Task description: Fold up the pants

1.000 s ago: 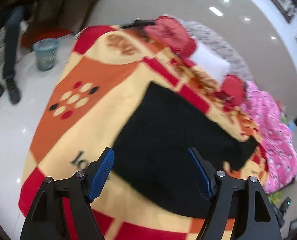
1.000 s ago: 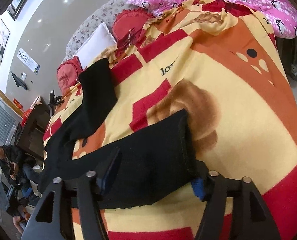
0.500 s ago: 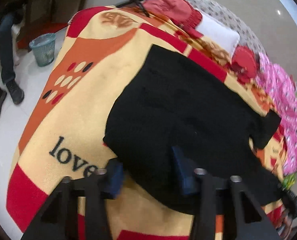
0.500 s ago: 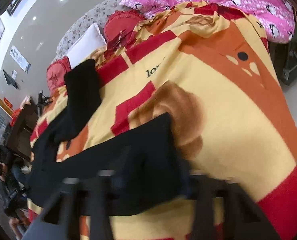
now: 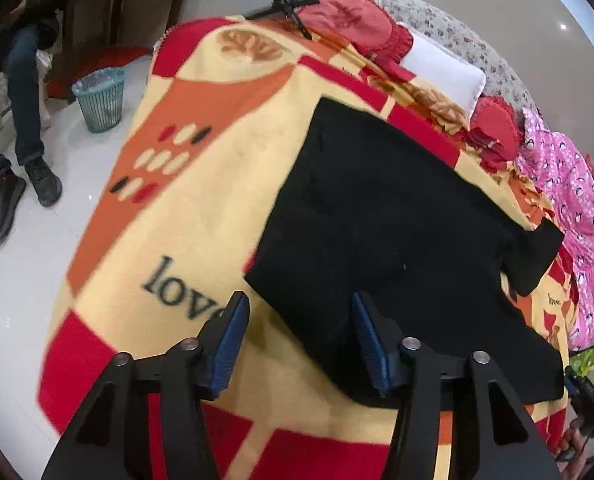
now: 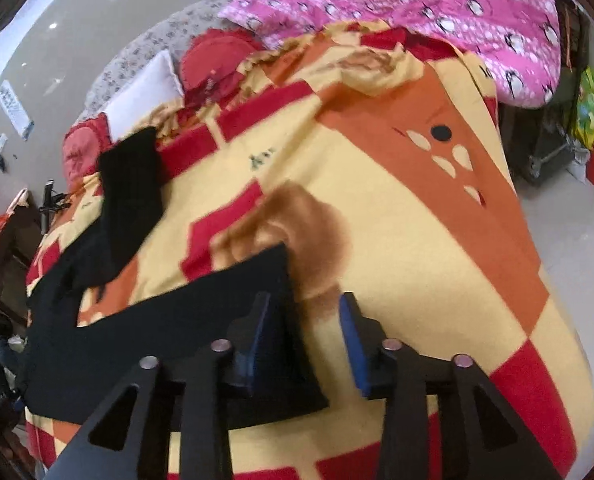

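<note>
Bare blanket (image 5: 201, 216) lies open on both sides of the black pants (image 5: 377, 220) — pillows (image 5: 441, 68) and a pink quilt (image 6: 437, 8) crowd the far edge.

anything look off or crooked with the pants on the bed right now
Yes: the black pants are not laid straight. One leg angles away toward the pillows while the other runs along the blanket edge, leaving a gap between them. Nothing looks spilled or damaged.
</note>
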